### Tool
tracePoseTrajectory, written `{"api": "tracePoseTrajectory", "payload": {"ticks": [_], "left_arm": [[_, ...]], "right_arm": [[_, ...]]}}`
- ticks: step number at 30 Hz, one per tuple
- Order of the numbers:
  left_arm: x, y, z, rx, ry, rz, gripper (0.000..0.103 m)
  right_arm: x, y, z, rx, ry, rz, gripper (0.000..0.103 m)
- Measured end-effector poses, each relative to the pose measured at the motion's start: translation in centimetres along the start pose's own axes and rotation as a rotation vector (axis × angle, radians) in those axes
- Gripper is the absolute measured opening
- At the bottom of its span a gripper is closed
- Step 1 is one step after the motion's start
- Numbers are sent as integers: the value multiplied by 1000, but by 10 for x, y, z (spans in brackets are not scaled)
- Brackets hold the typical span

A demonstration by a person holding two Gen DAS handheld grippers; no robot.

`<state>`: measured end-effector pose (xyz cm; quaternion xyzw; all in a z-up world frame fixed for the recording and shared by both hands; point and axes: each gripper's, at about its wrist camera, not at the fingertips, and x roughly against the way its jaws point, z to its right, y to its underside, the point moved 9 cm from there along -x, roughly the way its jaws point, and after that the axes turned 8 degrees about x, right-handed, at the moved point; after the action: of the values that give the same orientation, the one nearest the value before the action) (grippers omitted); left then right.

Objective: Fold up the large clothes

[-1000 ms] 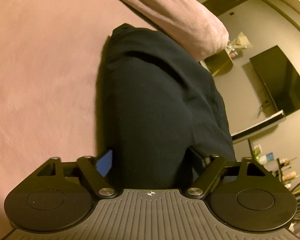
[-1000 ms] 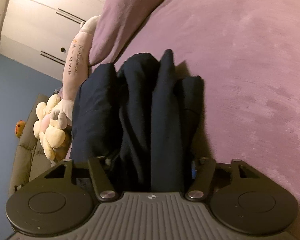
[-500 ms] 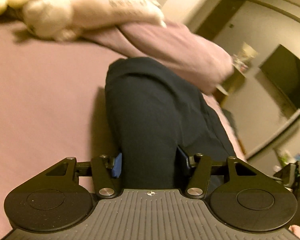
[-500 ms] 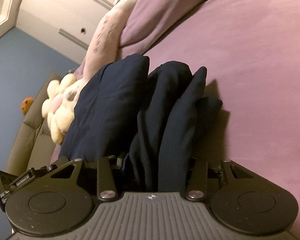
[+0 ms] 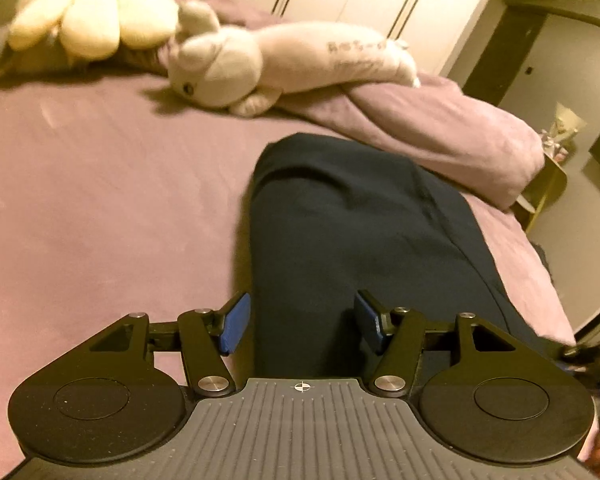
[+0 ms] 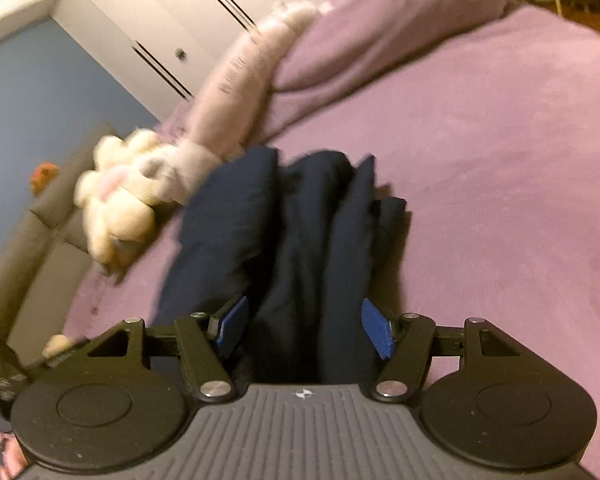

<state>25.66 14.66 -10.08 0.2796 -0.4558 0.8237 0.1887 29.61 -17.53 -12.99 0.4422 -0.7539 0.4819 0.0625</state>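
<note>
A dark navy garment is seen lying folded in a long, thick bundle on the mauve bedspread, its far end rounded and stopping short of a rumpled mauve duvet. In the right wrist view the same garment is shown as several stacked folds standing on edge, ridges side by side. The near end of the bundle is bracketed by the left gripper: its blue pads are set either side of the cloth, and a sliver of gap is visible at each pad, so no squeeze on the fabric can be made out; the jaws have just been opening slightly with the garment between them. The right gripper is likewise placed astride the folds, its jaws having just been opening, the pads standing at the cloth's flanks without clearly pressing. Beyond the garment, a pale plush rabbit is laid against the duvet, with a cream flower-shaped plush beside it. White wardrobe doors are seen behind the bed.
</note>
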Motion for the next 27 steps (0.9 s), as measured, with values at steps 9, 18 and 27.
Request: {"api": "tracePoseTrajectory", "payload": {"ticks": [9, 18, 27], "left_arm": [[60, 80, -3, -72, 25, -46, 65], [50, 99, 20, -203, -34, -36, 65], [85, 84, 21, -174, 44, 0, 69]], "right_arm": [[14, 25, -83, 172, -29, 21, 60], [-31, 56, -48, 239, 277, -121, 31], [-14, 55, -61, 292, 290, -113, 33]]}}
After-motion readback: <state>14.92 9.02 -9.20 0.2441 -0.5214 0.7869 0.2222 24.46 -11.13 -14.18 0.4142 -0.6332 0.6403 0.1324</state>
